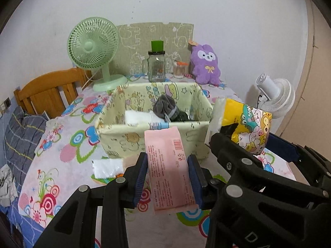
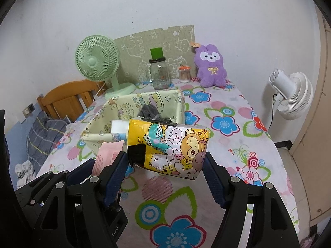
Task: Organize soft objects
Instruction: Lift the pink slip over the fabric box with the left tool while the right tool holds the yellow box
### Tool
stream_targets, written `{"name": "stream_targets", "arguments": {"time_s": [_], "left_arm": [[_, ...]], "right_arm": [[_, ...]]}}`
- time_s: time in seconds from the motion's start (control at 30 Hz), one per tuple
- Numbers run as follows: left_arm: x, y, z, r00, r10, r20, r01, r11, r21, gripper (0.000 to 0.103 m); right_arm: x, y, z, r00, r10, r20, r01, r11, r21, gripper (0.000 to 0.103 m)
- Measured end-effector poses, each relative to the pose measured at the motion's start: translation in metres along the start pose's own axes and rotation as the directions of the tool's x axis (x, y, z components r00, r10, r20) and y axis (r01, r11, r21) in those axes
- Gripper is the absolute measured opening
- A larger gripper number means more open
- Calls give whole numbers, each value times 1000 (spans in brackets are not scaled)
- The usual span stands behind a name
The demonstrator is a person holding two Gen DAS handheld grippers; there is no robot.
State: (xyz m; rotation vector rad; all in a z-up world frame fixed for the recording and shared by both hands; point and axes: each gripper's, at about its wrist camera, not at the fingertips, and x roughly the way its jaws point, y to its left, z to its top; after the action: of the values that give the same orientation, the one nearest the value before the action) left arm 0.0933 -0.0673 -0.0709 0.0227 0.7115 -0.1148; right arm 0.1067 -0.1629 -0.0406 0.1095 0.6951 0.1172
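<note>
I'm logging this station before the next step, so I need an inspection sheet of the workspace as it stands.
Surface: table under a flowered cloth.
Job's things: fabric bin holds a grey cloth; white pack lies on the cloth beside it.
Clutter: green fan, glass jar, purple plush.
Grippers: left gripper shut on pink pack; right gripper shut on yellow tissue pack.
Cables: black cord at white fan.
Surroundings: wooden chair, white wall.

pink pack (image 1: pixel 169 165); yellow cartoon pack (image 2: pixel 171 148); pale-yellow printed basket (image 1: pixel 115 113); floral tablecloth (image 2: pixel 227 124).
</note>
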Motion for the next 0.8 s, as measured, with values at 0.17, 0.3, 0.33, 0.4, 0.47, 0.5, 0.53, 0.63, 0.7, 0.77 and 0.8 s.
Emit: {"name": "stream_targets", "arguments": {"time_s": [0.17, 0.3, 0.33, 0.4, 0.47, 0.5, 0.53, 0.63, 0.7, 0.77, 0.8], "left_arm": [[-5, 7, 12, 1000, -1, 21, 1, 1000, 4, 40], [-5, 12, 22, 999, -1, 33, 1, 1000, 4, 40], [-5, 14, 25, 999, -1, 37, 0, 1000, 4, 40], [-5, 17, 29, 999, -1, 42, 1, 1000, 3, 40], [-4, 19, 33, 999, 0, 48, 0, 1000, 1, 40], [-3, 21, 35, 999, 1, 52, -1, 1000, -1, 40], [-2, 22, 37, 999, 1, 54, -1, 1000, -2, 40], [1, 26, 42, 998, 2, 57, -1, 1000, -6, 40], [3, 28, 45, 998, 3, 61, -2, 1000, -6, 40], [6, 30, 49, 998, 2, 62, -2, 1000, -5, 40], [7, 30, 50, 998, 3, 62, -3, 1000, -4, 40]], "right_arm": [[-2, 7, 12, 1000, 2, 14, -2, 1000, -1, 75], [-2, 13, 22, 1000, 6, 25, -6, 1000, -6, 75], [-2, 14, 24, 1000, 7, 27, -7, 1000, -7, 75], [0, 16, 29, 999, 8, 33, -8, 1000, -11, 75], [1, 19, 34, 999, 11, 39, -10, 1000, -20, 75], [2, 21, 37, 999, 11, 43, -10, 1000, -24, 75], [3, 22, 39, 999, 13, 44, -11, 1000, -27, 75], [8, 25, 46, 999, 19, 45, -18, 999, -33, 75], [12, 27, 50, 999, 24, 44, -22, 999, -35, 75], [16, 28, 54, 999, 32, 41, -31, 999, -32, 75], [18, 28, 55, 999, 34, 40, -33, 999, -32, 75]]}}
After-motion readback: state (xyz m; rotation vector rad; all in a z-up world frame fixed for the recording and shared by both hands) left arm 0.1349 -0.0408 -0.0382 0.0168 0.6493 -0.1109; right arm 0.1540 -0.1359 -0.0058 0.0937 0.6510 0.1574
